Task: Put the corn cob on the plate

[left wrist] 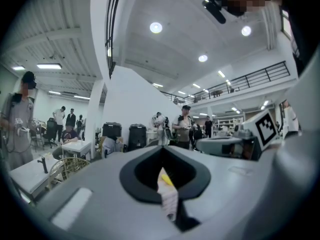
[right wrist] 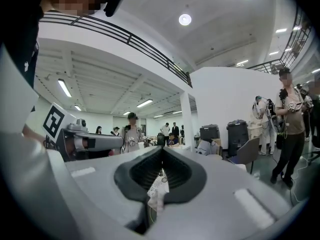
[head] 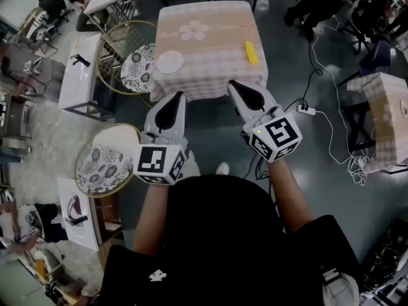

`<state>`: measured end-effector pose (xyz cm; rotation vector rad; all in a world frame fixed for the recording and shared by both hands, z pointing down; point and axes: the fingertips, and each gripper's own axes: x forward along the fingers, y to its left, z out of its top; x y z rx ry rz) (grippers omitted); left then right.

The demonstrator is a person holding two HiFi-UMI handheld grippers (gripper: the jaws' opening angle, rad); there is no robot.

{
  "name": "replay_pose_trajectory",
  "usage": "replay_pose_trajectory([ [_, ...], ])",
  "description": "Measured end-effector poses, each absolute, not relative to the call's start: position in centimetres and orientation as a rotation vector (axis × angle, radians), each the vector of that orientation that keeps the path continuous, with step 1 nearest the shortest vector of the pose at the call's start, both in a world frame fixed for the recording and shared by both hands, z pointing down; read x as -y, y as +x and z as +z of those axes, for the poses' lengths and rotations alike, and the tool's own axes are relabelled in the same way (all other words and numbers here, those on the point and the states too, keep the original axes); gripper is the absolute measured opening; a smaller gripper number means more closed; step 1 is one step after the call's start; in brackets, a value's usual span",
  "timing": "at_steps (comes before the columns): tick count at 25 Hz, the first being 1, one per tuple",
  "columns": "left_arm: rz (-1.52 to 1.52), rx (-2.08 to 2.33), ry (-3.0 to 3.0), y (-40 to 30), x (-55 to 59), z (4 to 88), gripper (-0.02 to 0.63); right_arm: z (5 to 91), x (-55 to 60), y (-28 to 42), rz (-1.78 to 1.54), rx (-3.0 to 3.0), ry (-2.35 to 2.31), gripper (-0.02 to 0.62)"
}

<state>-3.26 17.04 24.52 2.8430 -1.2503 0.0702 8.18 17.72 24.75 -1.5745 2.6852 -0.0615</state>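
A checked table [head: 210,75] on the grey floor [head: 299,164] bears the corn [head: 252,52] and the plate [head: 169,62], well apart. The left gripper [head: 179,96] and the right gripper [head: 233,84] are closed and empty.

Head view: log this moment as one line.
yellow corn cob: on checked tablecloth, untouched | white round plate: empty | left gripper: shut | right gripper: shut | task: pending

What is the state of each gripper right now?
Left gripper: jaws closed, holding nothing.
Right gripper: jaws closed, holding nothing.
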Motion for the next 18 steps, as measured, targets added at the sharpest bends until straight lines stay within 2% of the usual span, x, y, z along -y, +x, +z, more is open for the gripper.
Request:
replay_pose_trajectory([
  [18, 0.028, 1.311, 2.788, -5.0, -10.8, 24.8, 0.008, 25.2, -11.8, 8.1, -0.067, -2.689, -1.621, 0.000],
])
